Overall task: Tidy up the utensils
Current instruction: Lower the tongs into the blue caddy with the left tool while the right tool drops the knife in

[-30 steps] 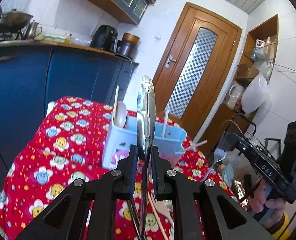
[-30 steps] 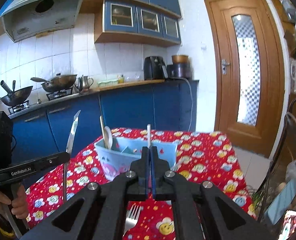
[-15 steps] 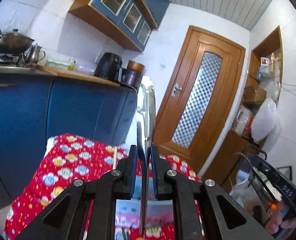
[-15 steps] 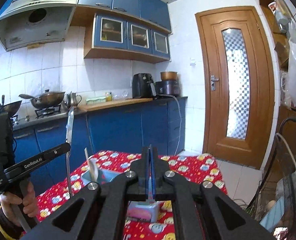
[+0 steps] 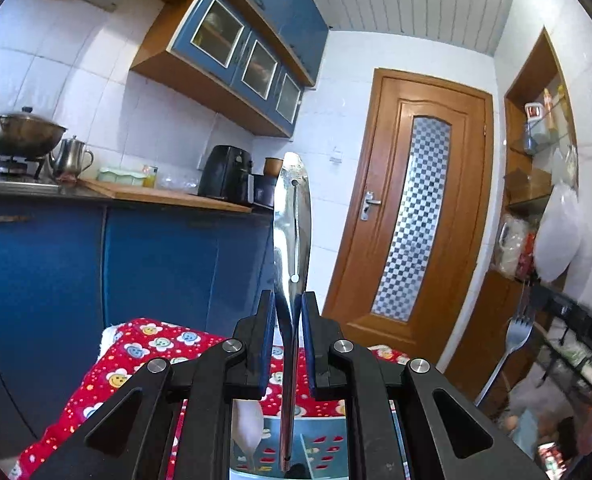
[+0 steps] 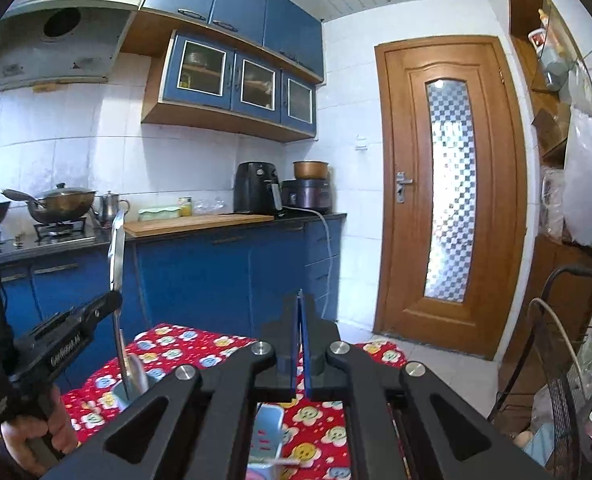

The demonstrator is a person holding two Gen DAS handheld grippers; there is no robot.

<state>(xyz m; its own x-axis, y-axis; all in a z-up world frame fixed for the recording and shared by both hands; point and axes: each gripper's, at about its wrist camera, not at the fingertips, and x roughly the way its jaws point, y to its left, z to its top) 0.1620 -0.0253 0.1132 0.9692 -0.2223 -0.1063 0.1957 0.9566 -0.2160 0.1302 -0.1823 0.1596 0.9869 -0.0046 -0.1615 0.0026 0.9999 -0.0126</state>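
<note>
Blue kitchen cabinets are filling the background; left gripper [image 5: 288, 340] is clamping an upright knife [image 5: 292, 240] above the caddy [image 5: 319, 452] on the table [image 5: 136, 360]; right gripper [image 6: 300, 344] is pinching a fork [image 5: 511, 348].

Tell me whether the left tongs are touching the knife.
Touching. In the left wrist view the left tongs pinch the knife between both pads, with no gap on either side.
</note>
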